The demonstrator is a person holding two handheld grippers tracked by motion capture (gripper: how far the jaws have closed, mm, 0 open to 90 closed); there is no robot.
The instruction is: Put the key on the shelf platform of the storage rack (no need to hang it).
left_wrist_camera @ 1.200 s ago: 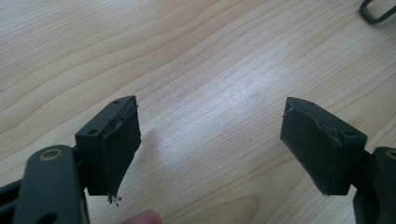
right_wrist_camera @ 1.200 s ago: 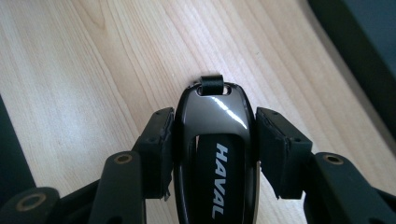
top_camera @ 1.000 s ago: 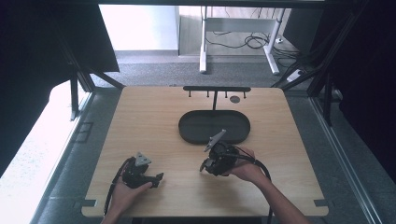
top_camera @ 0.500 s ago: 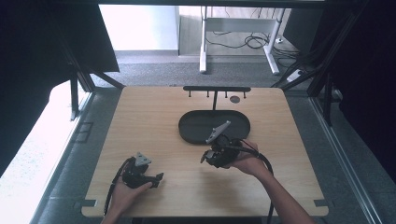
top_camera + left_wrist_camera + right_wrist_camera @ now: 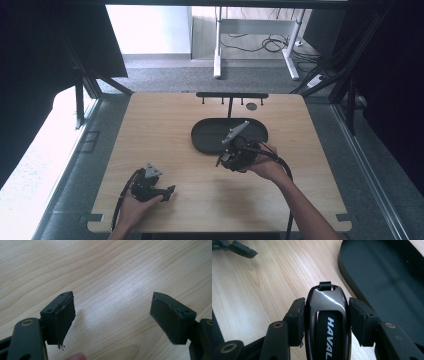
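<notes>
Right, your right gripper (image 5: 325,315) is clamped on a black key fob (image 5: 325,312), tray (image 5: 387,277) just beside its right jaw. Your left gripper (image 5: 112,315) gapes wide over bare table (image 5: 112,270), nothing btwn.

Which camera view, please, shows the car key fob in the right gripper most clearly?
The right gripper view: the key fob sits close up between the jaws, its HAVAL lettering legible. In the high view the right gripper and hand cover it. The left gripper view faces bare table.
</notes>
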